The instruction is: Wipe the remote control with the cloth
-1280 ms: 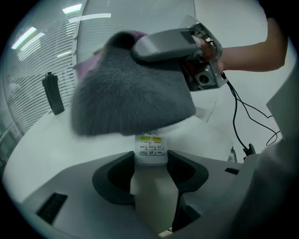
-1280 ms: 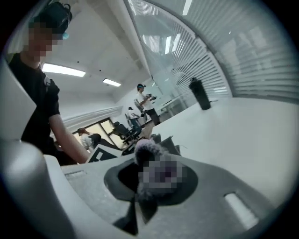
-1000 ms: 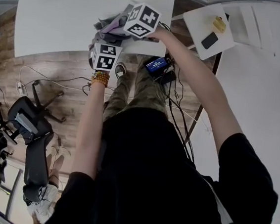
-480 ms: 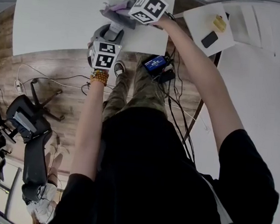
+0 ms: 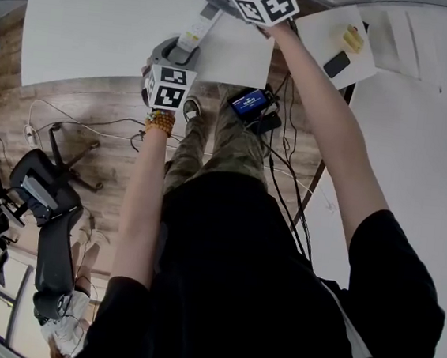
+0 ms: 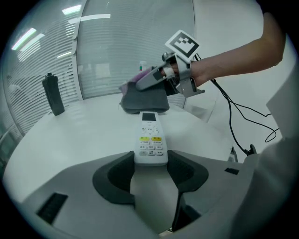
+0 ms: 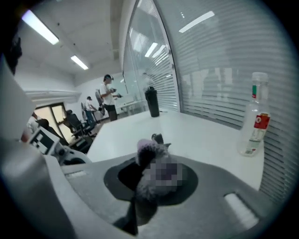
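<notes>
A white remote control (image 6: 150, 142) with yellow buttons sticks out forward from my left gripper (image 6: 150, 169), which is shut on its near end above the white table (image 5: 97, 26). From the head, the remote (image 5: 196, 27) points up from the left gripper (image 5: 176, 52) toward the table's far edge. My right gripper (image 6: 145, 84) is shut on a bunched grey and purple cloth (image 6: 145, 98), which hangs against the remote's far tip. In the right gripper view the cloth (image 7: 156, 172) fills the gap between the jaws of the right gripper (image 7: 154, 179).
A black bottle (image 6: 53, 93) stands far left on the table, and a clear plastic bottle (image 7: 253, 116) stands by the blinds. A small side table (image 5: 319, 25) at the right carries a phone (image 5: 335, 64). Office chairs (image 5: 47, 195) and cables lie on the wooden floor.
My right gripper has carried the cloth along the remote, from near the left gripper out to the remote's far end. The left gripper and the remote have stayed where they were.
</notes>
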Demonstrator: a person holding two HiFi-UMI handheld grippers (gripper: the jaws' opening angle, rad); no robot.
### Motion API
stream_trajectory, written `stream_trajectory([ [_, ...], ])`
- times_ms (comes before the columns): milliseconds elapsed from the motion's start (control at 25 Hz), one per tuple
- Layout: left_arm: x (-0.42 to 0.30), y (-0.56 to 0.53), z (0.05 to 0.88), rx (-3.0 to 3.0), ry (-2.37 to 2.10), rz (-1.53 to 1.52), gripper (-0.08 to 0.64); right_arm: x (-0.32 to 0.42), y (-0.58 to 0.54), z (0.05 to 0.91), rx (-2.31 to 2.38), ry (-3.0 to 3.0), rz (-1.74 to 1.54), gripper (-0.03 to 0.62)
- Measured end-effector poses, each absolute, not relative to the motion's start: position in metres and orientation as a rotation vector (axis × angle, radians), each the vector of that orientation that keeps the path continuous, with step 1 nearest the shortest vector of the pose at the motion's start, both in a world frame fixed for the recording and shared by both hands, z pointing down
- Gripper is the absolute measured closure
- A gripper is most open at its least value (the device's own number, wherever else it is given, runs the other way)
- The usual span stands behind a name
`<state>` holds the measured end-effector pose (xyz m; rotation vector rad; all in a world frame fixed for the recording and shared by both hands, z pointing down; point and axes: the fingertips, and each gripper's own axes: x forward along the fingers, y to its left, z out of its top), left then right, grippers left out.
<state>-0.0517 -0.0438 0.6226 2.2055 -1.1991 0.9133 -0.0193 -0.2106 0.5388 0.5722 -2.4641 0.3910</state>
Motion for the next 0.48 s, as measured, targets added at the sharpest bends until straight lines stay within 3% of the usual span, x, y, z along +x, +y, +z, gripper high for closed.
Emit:
stream_trajectory([
  [320, -0.051, -0.042, 0.622, 2.203, -1.193, 0.913, 0.331, -0.084, -0.066, 0.515, -0.199, -2.564, 0.73, 0.537],
  [480, -0.049, -0.042, 0.621, 2.206, -1.186, 0.915, 0.331, -0.085, -0.06, 0.557, -0.127, -2.457, 0.677, 0.537],
])
